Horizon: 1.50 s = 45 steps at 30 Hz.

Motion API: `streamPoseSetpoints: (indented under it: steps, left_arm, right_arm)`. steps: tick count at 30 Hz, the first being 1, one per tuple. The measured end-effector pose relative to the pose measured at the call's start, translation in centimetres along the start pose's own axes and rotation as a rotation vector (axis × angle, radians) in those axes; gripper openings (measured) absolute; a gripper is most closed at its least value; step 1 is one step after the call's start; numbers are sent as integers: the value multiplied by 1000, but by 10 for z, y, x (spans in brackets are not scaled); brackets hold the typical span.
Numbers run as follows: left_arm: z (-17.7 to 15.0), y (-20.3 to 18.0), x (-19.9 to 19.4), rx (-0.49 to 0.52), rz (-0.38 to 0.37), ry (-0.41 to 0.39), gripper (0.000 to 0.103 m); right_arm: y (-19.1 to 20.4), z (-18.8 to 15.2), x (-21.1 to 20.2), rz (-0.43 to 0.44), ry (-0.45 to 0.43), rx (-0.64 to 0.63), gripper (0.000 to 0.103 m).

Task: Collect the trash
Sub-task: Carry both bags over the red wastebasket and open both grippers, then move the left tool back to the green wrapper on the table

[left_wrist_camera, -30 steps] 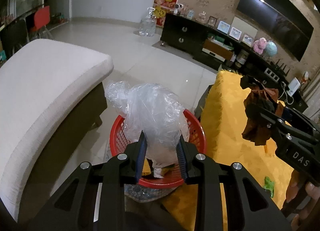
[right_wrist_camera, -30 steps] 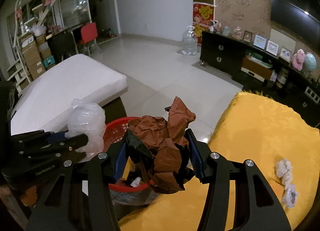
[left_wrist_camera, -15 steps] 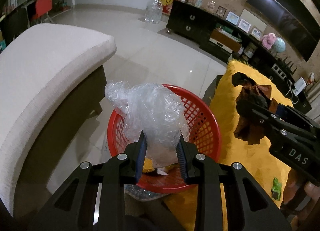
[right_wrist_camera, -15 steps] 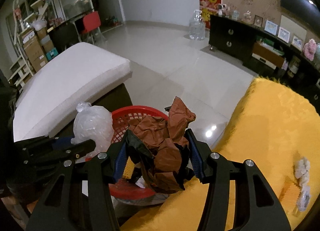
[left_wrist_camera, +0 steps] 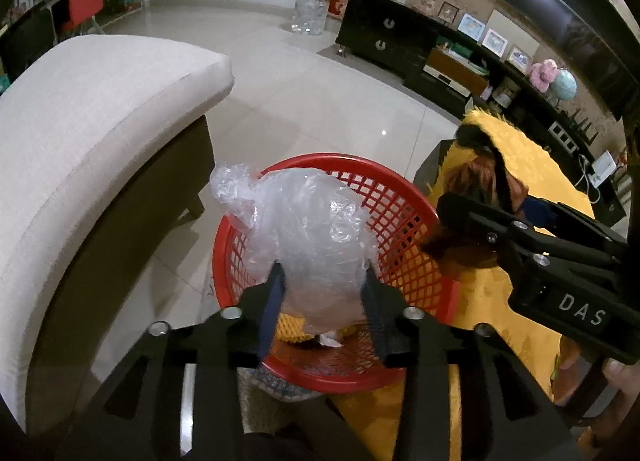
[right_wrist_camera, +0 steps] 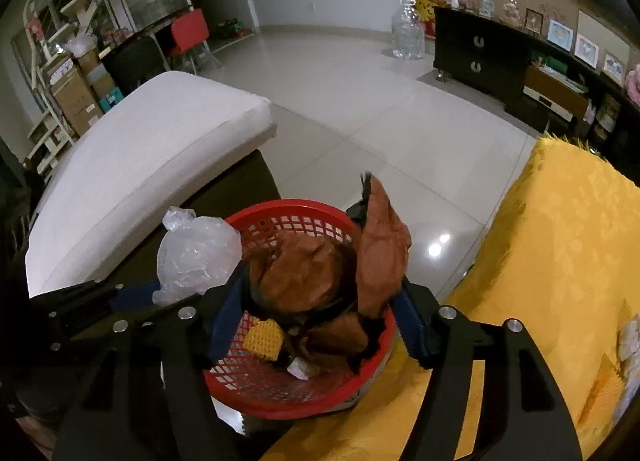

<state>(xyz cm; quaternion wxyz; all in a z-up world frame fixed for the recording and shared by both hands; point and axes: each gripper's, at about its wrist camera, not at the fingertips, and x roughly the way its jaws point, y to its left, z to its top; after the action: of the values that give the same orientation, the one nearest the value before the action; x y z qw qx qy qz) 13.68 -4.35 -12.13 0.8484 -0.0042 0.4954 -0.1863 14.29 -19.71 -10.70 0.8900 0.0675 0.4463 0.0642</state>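
Note:
A red mesh basket (left_wrist_camera: 404, 221) stands on the floor between the couch and the yellow-covered table; it also shows in the right wrist view (right_wrist_camera: 304, 221). My left gripper (left_wrist_camera: 322, 281) is shut on a crumpled clear plastic bag (left_wrist_camera: 304, 221) held over the basket. My right gripper (right_wrist_camera: 320, 301) is shut on a crumpled brown wrapper (right_wrist_camera: 316, 273) over the basket's right side. The right gripper's wrapper shows in the left wrist view (left_wrist_camera: 476, 185). The plastic bag shows in the right wrist view (right_wrist_camera: 196, 253). A yellow waffle-textured scrap (right_wrist_camera: 264, 339) and white paper lie in the basket.
A white-cushioned couch (left_wrist_camera: 88, 133) stands left of the basket. A table under a yellow cloth (right_wrist_camera: 560, 261) is on the right, with small white scraps (right_wrist_camera: 628, 341) at its right edge. A dark TV cabinet (left_wrist_camera: 400, 41) and a water jug (right_wrist_camera: 408, 33) stand far back.
Both grippers have moved forward and down over the red basket, still holding the plastic bag and the brown wrapper. The basket's inside now shows more fully.

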Motion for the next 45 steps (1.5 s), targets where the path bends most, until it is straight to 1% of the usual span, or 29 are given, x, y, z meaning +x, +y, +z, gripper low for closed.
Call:
streamPoseSetpoints:
  steps: [2,6,7,11,21,32,34,45]
  left_arm:
    - [-1,1,1,-6,2,3,48]
    - [-2,3,-2,-8,6,-6,64]
    - [-2,3,-4,-9,7,-8,65]
    - [-3,6,-8,-12,12,-15,66]
    - [-2,8,-32,1,34,-73,70]
    - [-6,-12,-61,60,42,-144,76]
    - [-8,-15,-64,69,39,-149,76]
    - [-11,-41,-73,119,8,-161,78]
  right_arm:
    - [0,-2,-2,1,-1,2,66]
    - [-1,-3,-7,1,-14,5,67]
    - [-1,-3,-9,1,-18,6,67]
    - [-4,-4,-18,-7,-35,6,67]
    - [-11,-16,-53,-63,-98,2,67]
    - [-24,-38,-96,-138,-171,18,69]
    - [-27,-42,-105,-149,-186,29,72]
    - [-56,-70,-144,-238,-227,85,73]
